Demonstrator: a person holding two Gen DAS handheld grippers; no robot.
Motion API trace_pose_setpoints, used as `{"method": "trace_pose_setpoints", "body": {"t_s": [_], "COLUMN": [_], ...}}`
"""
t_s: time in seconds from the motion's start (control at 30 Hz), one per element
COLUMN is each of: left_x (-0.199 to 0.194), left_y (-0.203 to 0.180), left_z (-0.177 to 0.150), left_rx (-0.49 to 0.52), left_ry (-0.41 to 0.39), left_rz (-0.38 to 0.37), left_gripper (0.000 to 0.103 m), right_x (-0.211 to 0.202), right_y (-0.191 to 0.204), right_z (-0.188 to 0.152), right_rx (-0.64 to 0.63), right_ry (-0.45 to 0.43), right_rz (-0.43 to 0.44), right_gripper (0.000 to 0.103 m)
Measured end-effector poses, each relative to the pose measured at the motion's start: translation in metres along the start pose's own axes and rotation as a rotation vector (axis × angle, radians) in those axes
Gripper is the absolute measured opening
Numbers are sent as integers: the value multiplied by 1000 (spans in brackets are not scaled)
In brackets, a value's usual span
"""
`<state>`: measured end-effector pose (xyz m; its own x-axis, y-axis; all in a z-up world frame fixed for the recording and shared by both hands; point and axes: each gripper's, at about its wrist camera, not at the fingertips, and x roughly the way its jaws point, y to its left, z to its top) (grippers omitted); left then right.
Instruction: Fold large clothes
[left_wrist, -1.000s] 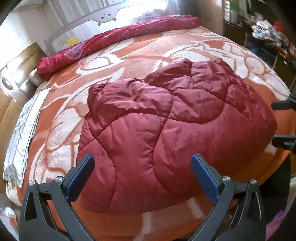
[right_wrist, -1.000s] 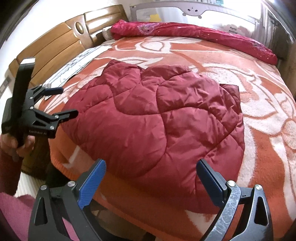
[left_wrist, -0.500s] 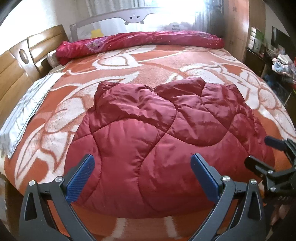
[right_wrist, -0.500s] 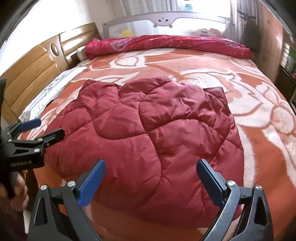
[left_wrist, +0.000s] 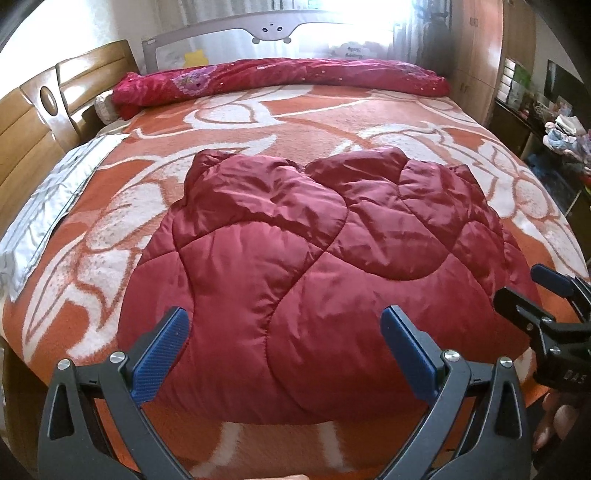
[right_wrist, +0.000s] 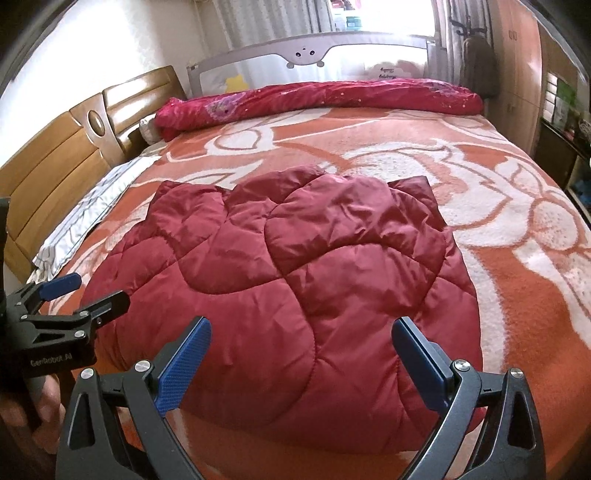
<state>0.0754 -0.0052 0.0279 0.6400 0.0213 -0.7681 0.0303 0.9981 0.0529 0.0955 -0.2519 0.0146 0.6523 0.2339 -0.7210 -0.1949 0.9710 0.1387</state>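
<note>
A dark red quilted padded garment (left_wrist: 325, 273) lies folded in a rounded heap on the near part of the bed; it also shows in the right wrist view (right_wrist: 295, 291). My left gripper (left_wrist: 284, 350) is open and empty, above the heap's near edge. My right gripper (right_wrist: 301, 363) is open and empty, above the near edge too. The right gripper shows at the right of the left wrist view (left_wrist: 532, 295), beside the heap's right edge. The left gripper shows at the left of the right wrist view (right_wrist: 85, 291), at the heap's left edge.
The bed has an orange and white patterned blanket (left_wrist: 258, 122). A rolled crimson quilt (left_wrist: 280, 81) lies along the far side, before a grey bed rail (left_wrist: 273, 27). A wooden headboard (left_wrist: 33, 125) stands left, with a white cloth (left_wrist: 48, 206) beside it. Cluttered shelves (left_wrist: 554, 125) stand right.
Both grippers have swung round to face the bed head-on and drawn level at its near edge. The garment has not moved. Both stay open.
</note>
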Motion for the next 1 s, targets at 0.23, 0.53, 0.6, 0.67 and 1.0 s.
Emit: {"method": "trace_pose_setpoints", "body": {"t_s": [0.23, 0.53, 0.6, 0.67, 1.0], "left_x": [-3, -4, -3, -2, -1], "left_y": [-3, 2, 2, 2, 3], "left_z": [-2, -2, -2, -2, -3], "left_rx": [2, -14, -9, -7, -8], "left_ry": [10, 9, 10, 14, 18], "left_rz": [-9, -8, -2, -2, -6], "left_gripper": [103, 103, 103, 103, 103], "right_x": [-1, -5, -6, -5, -5], "right_y": [3, 6, 6, 6, 7], "right_z": [-2, 0, 1, 1, 3], "right_rx": [-1, -3, -1, -2, -1], "right_ry": [5, -5, -6, -5, 4], "right_rz": [7, 12, 12, 12, 16], "right_gripper": [99, 99, 99, 99, 99]}}
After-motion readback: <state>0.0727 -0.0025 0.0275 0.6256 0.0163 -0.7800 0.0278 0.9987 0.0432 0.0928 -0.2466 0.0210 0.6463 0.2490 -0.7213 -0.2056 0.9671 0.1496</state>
